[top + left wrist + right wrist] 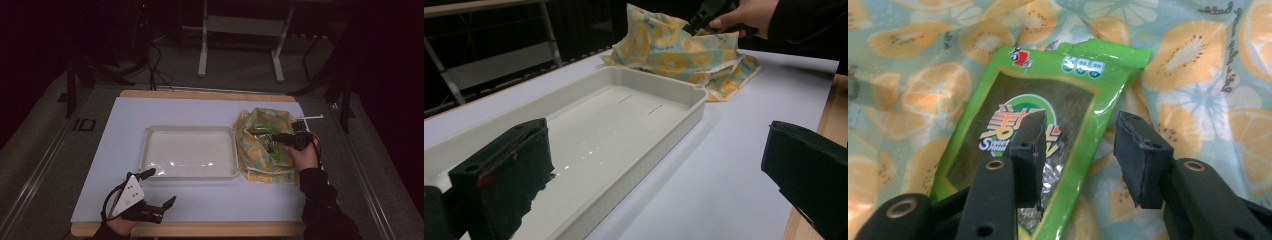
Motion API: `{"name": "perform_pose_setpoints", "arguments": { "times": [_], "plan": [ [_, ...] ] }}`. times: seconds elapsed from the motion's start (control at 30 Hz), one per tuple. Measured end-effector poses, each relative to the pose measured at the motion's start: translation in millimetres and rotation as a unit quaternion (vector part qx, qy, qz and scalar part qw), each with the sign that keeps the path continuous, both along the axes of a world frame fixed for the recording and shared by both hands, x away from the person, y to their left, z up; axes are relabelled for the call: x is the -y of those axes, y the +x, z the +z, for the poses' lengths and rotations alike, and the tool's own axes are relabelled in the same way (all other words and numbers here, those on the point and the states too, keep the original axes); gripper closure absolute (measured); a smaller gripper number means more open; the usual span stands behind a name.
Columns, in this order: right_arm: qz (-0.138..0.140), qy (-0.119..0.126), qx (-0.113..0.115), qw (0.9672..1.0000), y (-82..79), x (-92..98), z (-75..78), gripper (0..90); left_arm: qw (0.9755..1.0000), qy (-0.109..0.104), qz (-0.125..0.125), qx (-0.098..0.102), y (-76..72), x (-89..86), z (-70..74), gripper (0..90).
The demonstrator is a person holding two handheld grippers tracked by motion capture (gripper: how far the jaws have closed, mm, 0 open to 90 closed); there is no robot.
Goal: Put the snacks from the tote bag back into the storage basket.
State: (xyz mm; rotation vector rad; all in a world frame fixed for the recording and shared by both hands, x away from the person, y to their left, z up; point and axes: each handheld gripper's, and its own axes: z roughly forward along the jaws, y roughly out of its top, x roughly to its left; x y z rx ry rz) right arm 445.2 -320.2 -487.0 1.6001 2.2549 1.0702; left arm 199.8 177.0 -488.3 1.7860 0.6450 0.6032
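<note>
Now picking the green packet (1040, 135) off the fruit-print cloth (260, 150).
Right gripper (1083, 155) fingers released, straddling its edge; pinch foil only, not cloth.

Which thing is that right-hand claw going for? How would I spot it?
Right of the white plastic tray lies a crumpled teal cloth bag printed with orange slices. On it rests a glossy green snack packet, the one shiny, lettered thing there.

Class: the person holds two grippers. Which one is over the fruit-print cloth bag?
The right gripper: it hovers over the cloth bag, its jaws straddling a green packet. The left gripper rests near the white tray.
</note>
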Motion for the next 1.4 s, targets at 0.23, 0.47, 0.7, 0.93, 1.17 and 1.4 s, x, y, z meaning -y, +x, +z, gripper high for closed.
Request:
{"name": "perform_pose_setpoints", "arguments": {
  "times": [0.23,0.47,0.7,0.93,1.17,1.4],
  "plan": [
    [0.007,0.015,-0.031,0.9994,8.8,0.0,-8.5,56.5,1.0000,0.001,0.000,-0.003,0.3,0.7,-0.5,0.3],
    [0.012,0.013,-0.064,0.9978,12.6,-5.2,-18.9,55.3,1.0000,0.002,0.000,-0.003,0.4,0.6,-0.5,0.4],
    [0.018,0.008,-0.093,0.9954,16.7,-8.3,-25.0,53.9,1.0000,0.003,0.000,-0.003,0.3,0.9,-0.5,0.4],
    [0.024,-0.004,-0.092,0.9955,14.8,-9.4,-25.4,69.7,1.0000,0.004,-0.001,-0.002,0.0,1.4,-0.5,0.4],
    [0.023,-0.029,-0.099,0.9944,10.8,-18.2,-20.9,83.6,1.0000,0.008,0.000,-0.001,0.2,1.5,-0.5,0.4],
    [0.003,-0.015,-0.099,0.9950,7.4,-18.2,-18.3,88.1,1.0000,0.007,0.001,-0.001,0.2,1.3,-0.4,0.4]
  ]
}}
